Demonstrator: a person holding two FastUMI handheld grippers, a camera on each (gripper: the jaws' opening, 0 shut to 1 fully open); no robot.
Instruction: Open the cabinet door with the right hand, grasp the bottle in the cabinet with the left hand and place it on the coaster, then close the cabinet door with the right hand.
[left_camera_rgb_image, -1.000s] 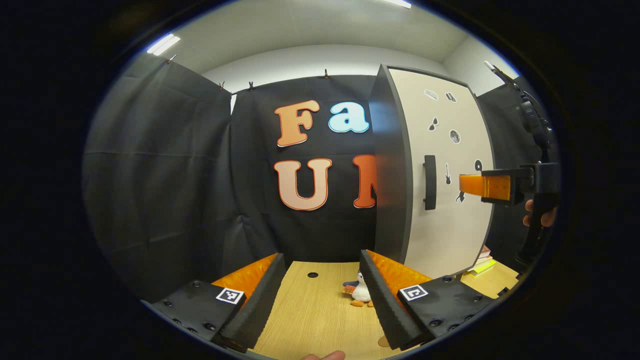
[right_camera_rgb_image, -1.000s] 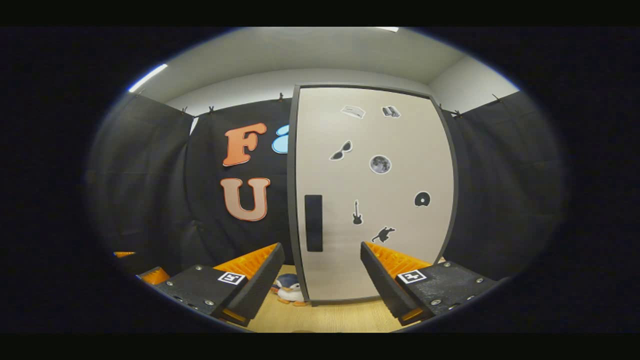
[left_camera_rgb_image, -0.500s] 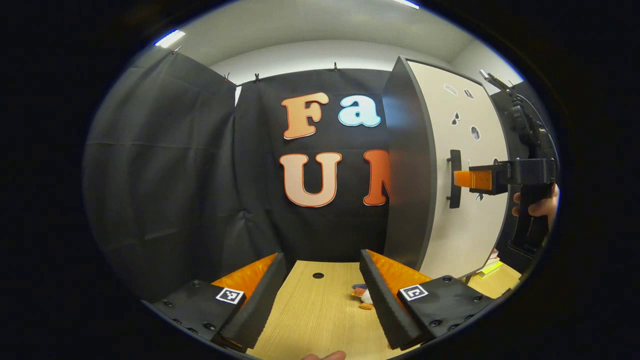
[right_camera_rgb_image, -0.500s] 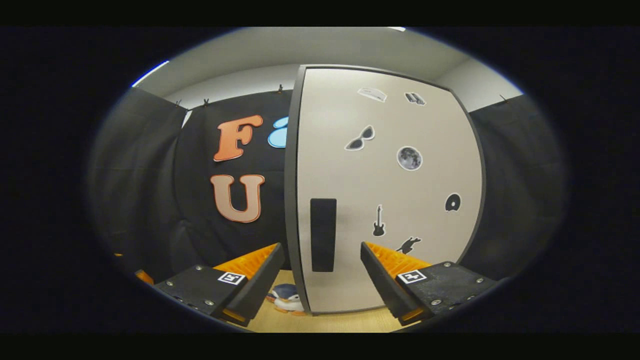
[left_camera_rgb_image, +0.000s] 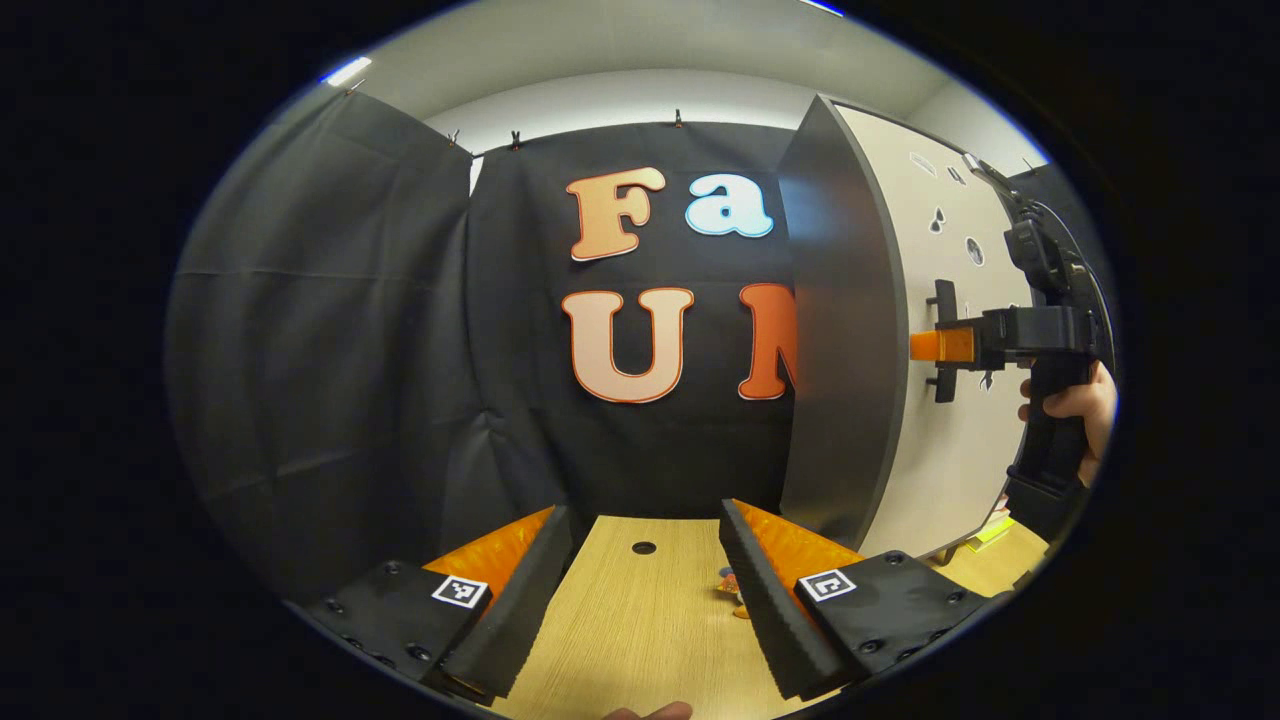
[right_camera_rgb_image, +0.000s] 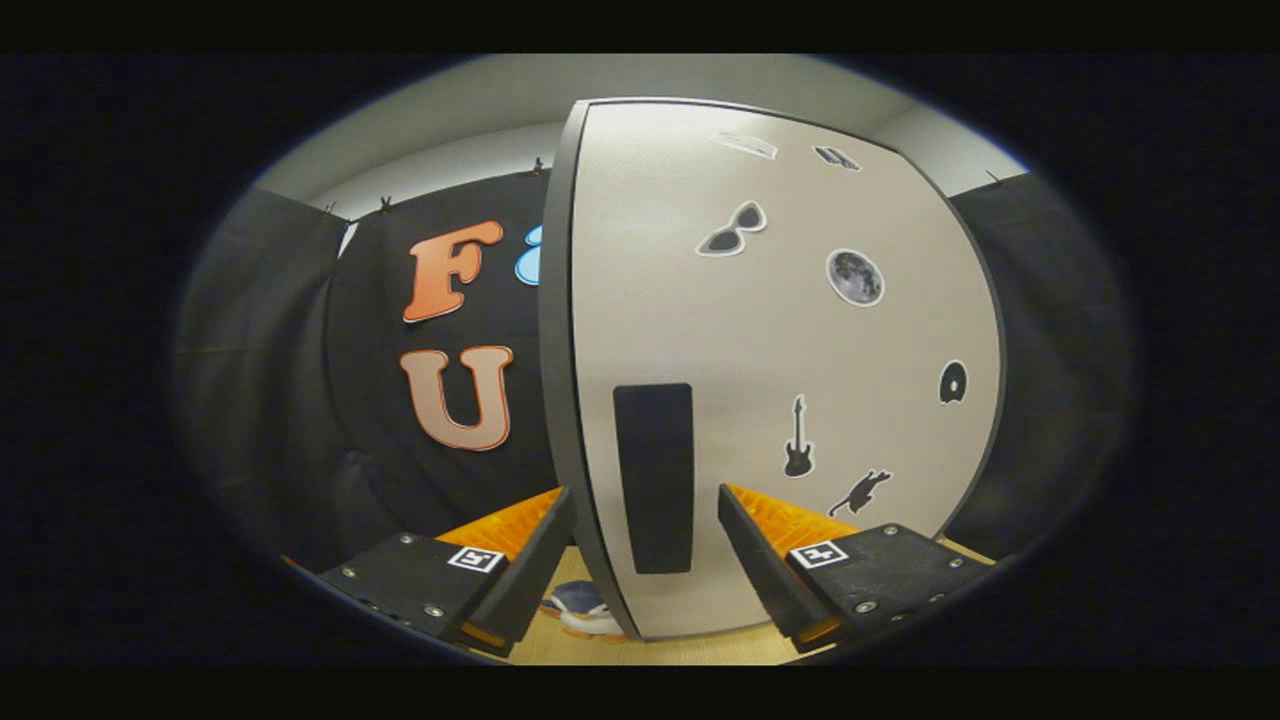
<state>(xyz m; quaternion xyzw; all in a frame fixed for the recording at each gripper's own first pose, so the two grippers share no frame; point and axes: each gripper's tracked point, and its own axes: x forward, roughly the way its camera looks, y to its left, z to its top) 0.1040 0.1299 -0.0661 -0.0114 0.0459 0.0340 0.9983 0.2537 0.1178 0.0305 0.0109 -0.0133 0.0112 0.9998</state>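
Note:
The cabinet's beige door (right_camera_rgb_image: 800, 330) with small stickers is closed, hiding what is inside. Its black vertical handle (right_camera_rgb_image: 655, 475) stands close in front of my right gripper (right_camera_rgb_image: 644, 495), between the open fingers, with a gap on each side. In the left gripper view the cabinet's dark side (left_camera_rgb_image: 840, 320) rises at the right. There my right gripper (left_camera_rgb_image: 940, 345), held by a hand (left_camera_rgb_image: 1075, 405), reaches the handle (left_camera_rgb_image: 942, 375). My left gripper (left_camera_rgb_image: 644, 510) hovers open over the wooden table (left_camera_rgb_image: 620, 620), holding nothing.
A small penguin toy (right_camera_rgb_image: 585, 615) lies on the table by the cabinet's left corner, partly behind my left gripper's finger (left_camera_rgb_image: 735, 585). A round hole (left_camera_rgb_image: 644, 548) sits in the tabletop near the back. Books (left_camera_rgb_image: 990, 530) lie low at the right.
My right gripper has moved forward to the door until the handle sits between its fingers. The left gripper view has drifted so the cabinet lies further right. The door stays closed.

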